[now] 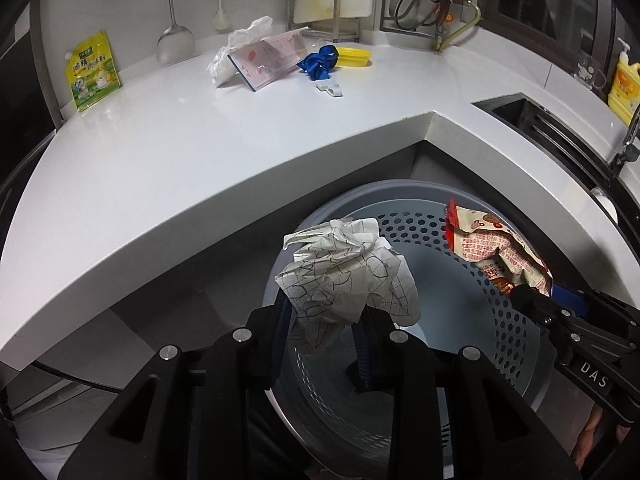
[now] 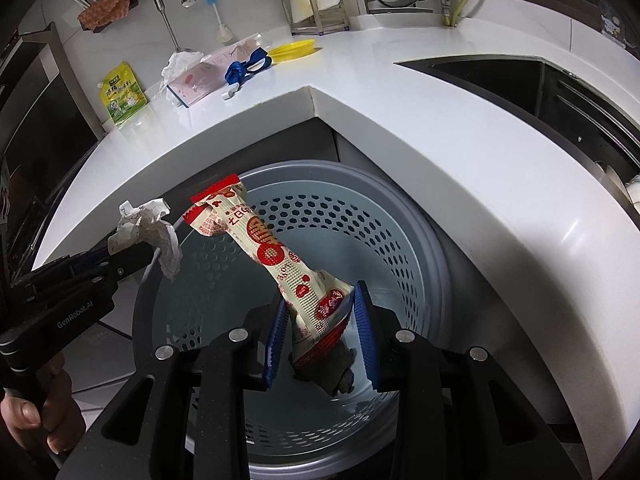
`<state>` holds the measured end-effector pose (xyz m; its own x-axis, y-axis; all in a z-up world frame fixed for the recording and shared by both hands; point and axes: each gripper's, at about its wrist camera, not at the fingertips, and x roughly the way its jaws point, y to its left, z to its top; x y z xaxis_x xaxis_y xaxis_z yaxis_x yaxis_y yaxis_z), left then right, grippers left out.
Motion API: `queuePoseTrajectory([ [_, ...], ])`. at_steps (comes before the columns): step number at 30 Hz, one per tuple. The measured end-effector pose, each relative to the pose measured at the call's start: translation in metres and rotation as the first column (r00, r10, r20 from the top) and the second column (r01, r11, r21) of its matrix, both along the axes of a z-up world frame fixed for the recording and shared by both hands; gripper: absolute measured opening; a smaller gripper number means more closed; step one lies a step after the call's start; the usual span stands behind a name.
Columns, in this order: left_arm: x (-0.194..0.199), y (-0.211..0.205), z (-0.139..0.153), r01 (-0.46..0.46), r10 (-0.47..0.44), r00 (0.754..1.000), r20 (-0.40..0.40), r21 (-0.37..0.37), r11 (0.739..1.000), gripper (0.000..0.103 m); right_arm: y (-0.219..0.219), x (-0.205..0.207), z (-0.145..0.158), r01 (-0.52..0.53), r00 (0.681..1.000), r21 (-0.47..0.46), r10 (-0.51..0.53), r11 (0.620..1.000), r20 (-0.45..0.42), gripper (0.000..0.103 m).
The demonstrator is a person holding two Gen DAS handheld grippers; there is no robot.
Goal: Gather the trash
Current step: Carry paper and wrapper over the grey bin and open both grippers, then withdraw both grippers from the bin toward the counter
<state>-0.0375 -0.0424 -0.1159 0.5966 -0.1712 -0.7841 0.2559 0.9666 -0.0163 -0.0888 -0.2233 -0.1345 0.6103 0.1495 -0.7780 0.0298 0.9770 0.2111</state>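
Left gripper [image 1: 320, 336]: seen nearest the lens, clenched on the crumpled paper [image 1: 348, 276], which was pinched at its lower edge between the blue pads [image 1: 362, 350] and stood up beyond the fingertips.
Right gripper [image 2: 320, 336]: clamped on the lower end of the snack wrapper [image 2: 264, 248].
Wrapper axis: its long axis ran from the jaws up and to the far left, the red crimped end farthest out.
Trash bin [image 1: 460, 236]: a grey perforated bin was seen on the floor under the counter corner, directly below both grippers.
Deciding relation: both pieces were held over the bin's open mouth, the paper toward its left side, the wrapper toward the middle and right; a release was judged enough to drop each inside.
Nearer hand: neither was clearly nearer; both hung over the opening.
Counter [image 1: 200, 152]: a blue ribbon [image 1: 320, 65] and a white tissue [image 1: 236, 52] lay at the far side, uncollected.
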Motion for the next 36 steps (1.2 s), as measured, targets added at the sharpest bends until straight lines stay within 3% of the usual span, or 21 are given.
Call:
queuePoseTrajectory([
  [10, -0.002, -0.001, 0.001, 0.004, -0.004, 1.0, 0.001, -0.005, 1.0, 0.038, -0.004, 0.0, -0.002, 0.008, 1.0, -0.001, -0.008, 1.0, -0.002, 0.035],
  [15, -0.003, 0.001, 0.004, -0.004, 0.004, 1.0, 0.013, -0.01, 1.0, 0.057, -0.004, -0.002, 0.0, 0.019, 1.0, -0.001, -0.019, 1.0, 0.015, 0.055],
  [26, -0.003, 0.005, 0.007, -0.022, 0.023, 1.0, 0.02, -0.021, 1.0, 0.075, -0.005, -0.007, 0.005, 0.028, 0.999, 0.011, -0.028, 1.0, 0.035, 0.059],
  [36, -0.002, 0.018, 0.021, -0.062, 0.064, 0.995, 0.078, -0.036, 0.997, 0.093, -0.006, -0.012, 0.013, 0.042, 0.996, 0.007, -0.042, 0.999, 0.078, 0.068],
])
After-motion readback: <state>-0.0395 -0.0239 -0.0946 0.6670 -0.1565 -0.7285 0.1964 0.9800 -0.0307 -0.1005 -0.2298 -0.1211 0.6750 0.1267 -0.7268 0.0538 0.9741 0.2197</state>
